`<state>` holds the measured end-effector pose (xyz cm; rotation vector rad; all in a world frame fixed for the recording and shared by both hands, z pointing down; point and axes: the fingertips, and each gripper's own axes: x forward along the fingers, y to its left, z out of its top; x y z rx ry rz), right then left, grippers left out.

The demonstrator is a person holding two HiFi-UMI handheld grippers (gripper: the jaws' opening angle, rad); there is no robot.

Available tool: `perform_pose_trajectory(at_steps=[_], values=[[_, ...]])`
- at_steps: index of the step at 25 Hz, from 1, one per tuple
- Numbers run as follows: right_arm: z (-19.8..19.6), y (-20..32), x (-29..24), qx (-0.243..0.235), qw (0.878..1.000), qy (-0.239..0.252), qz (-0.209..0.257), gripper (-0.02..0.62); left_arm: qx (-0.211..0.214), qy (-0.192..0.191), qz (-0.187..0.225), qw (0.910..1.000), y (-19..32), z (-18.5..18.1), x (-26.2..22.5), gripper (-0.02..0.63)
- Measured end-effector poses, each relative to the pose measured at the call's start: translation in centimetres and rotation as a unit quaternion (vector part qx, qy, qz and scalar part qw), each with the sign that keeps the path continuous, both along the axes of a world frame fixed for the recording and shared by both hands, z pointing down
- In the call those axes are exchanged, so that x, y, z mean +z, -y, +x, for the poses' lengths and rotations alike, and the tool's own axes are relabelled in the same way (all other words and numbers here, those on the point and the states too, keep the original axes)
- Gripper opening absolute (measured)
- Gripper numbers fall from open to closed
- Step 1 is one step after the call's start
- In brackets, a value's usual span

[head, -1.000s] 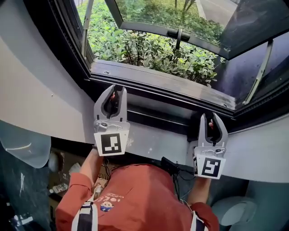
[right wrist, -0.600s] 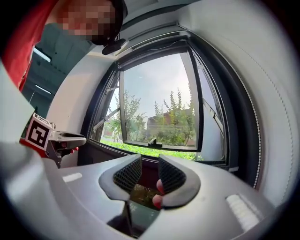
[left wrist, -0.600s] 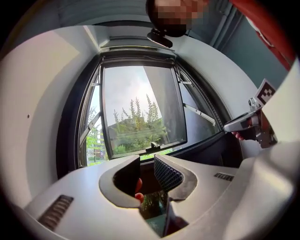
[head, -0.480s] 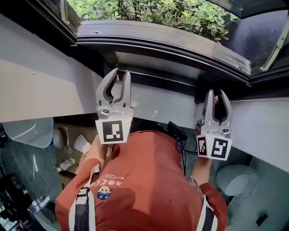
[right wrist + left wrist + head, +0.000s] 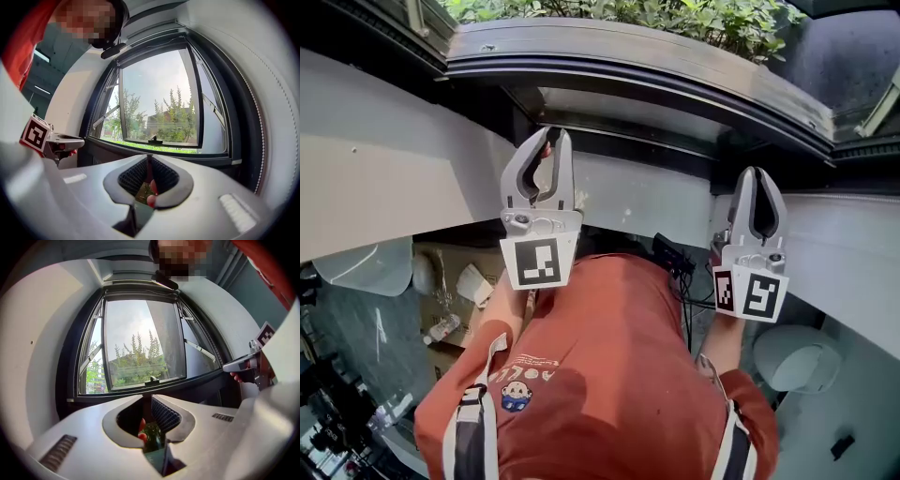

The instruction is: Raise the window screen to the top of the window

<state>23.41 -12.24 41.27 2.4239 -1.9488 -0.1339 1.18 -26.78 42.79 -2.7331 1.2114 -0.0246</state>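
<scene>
**Window screen** (image 5: 628, 141): at the foot of the window. Only a dark bar shows, running across the upper middle of the head view, under the grey outer sill (image 5: 637, 66) and above the white wall (image 5: 384, 178). The mesh itself cannot be made out.

**Left tongs** (image 5: 555, 133): left of centre in the head view, pointing up the frame, tips on the dark bar. The jaws have just been closing. In the left gripper view only a narrow slit remains, filled by a thin dark edge that reads as the lip of the bar, and the tongs are clamped on it.

**Right tongs** (image 5: 758, 172): right of centre, tips on the same bar near the dark frame corner. The jaws have just been closing. In the right gripper view the ribbed pads nearly meet on a thin dark strip and grip it.

**Casement sash** (image 5: 140, 343): swung outward, at the centre of both gripper views, with trees and sky beyond.

**Shrubs** (image 5: 675, 14): along the top edge of the head view, beyond the sill.

**Red shirt** (image 5: 600, 366): on the person, filling the lower middle.

**Cardboard box** (image 5: 441, 272): lower left, on the floor.

**Cables** (image 5: 680, 267): black, between the two tongs, below the wall.
</scene>
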Motion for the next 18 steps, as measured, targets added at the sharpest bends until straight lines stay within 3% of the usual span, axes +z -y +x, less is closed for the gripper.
perform_pose_trajectory(at_steps=[5,18], values=[[0.1,0.13,0.04,0.009,1.0,-0.01,0.007,0.009,-0.001,-0.005,0.002,1.0,0.04,0.29,-0.06,0.007],[-0.43,0.59,-0.76,0.015,0.999,-0.045,0.014,0.009,0.007,-0.013,0.01,0.9998,0.0,0.44,-0.84,0.005]])
